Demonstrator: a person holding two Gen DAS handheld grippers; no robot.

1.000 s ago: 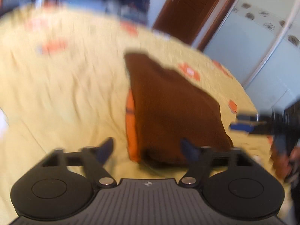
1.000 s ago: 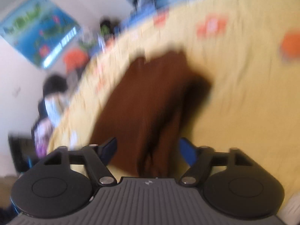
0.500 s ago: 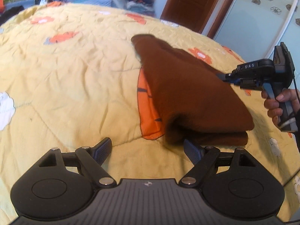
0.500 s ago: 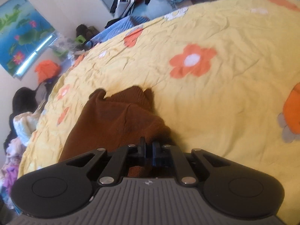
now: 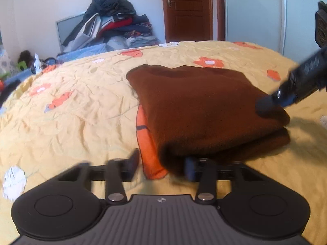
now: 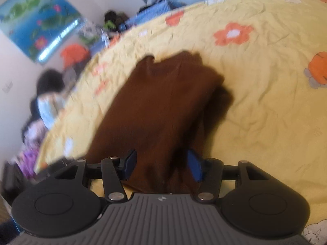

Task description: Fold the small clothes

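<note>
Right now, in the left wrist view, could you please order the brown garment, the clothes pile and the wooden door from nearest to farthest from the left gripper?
1. Brown garment: folded on the bed, right at the left gripper.
2. Clothes pile: beyond the bed, upper left.
3. Wooden door: back wall, upper centre; it looks farther still.

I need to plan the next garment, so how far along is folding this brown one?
Done: the brown garment lies doubled in layers on the yellow bedspread. In hand: the left gripper is closing at its near corner, the right gripper is opening with cloth between its fingers. Left: any last fold or tidy; the near edges look uneven.
</note>
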